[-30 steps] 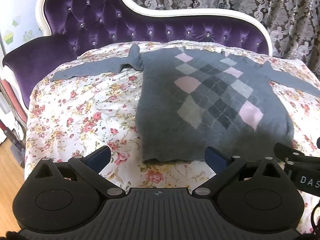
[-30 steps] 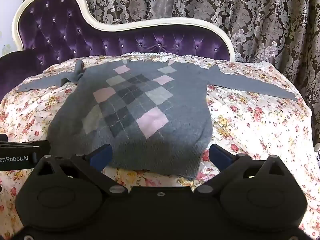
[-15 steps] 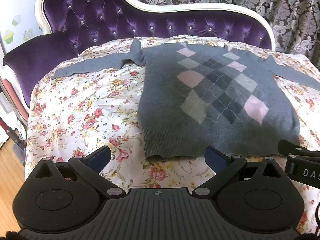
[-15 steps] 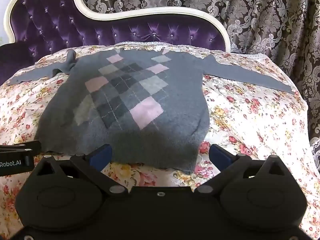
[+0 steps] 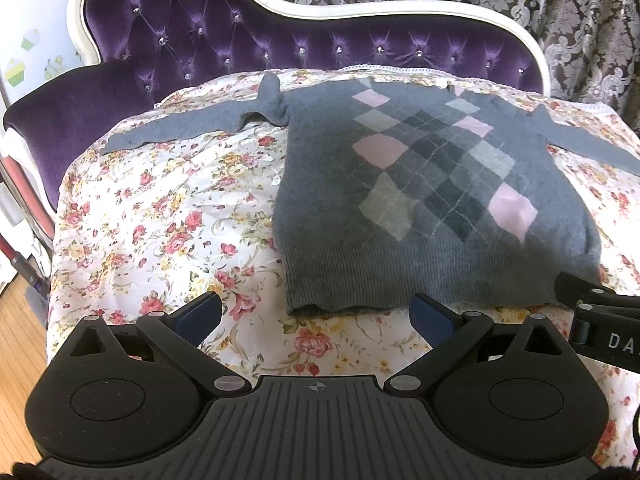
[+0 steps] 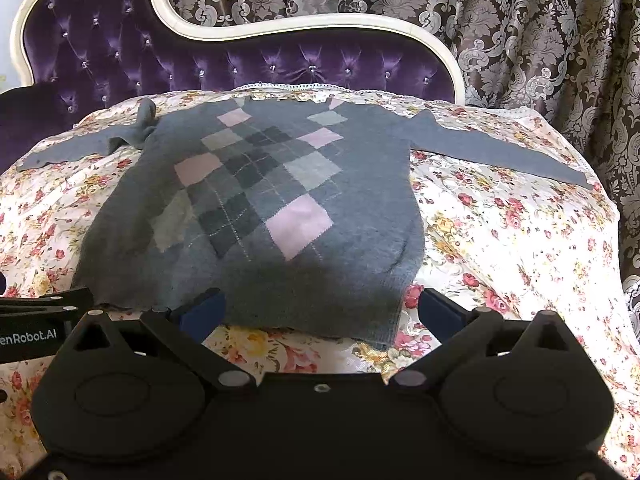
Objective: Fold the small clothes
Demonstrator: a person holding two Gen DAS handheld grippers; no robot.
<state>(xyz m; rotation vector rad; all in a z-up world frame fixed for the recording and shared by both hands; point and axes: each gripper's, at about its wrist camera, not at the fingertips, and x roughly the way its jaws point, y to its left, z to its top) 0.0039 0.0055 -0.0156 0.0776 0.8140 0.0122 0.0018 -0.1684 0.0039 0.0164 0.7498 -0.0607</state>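
Grey argyle sweater (image 5: 420, 200) lies flat, sleeves spread, on the floral cover (image 5: 160, 220), hem at its near edge. Left hand-held gripper (image 5: 316, 312) and right hand-held gripper (image 6: 320, 308) gape wide, empty. Right view reads "enRobot.AI"; left reads "DA".

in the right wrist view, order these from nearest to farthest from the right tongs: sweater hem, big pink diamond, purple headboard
1. sweater hem: between the open right tongs.
2. big pink diamond: mid-sweater, just beyond.
3. purple headboard: at the back, behind the floral cover.
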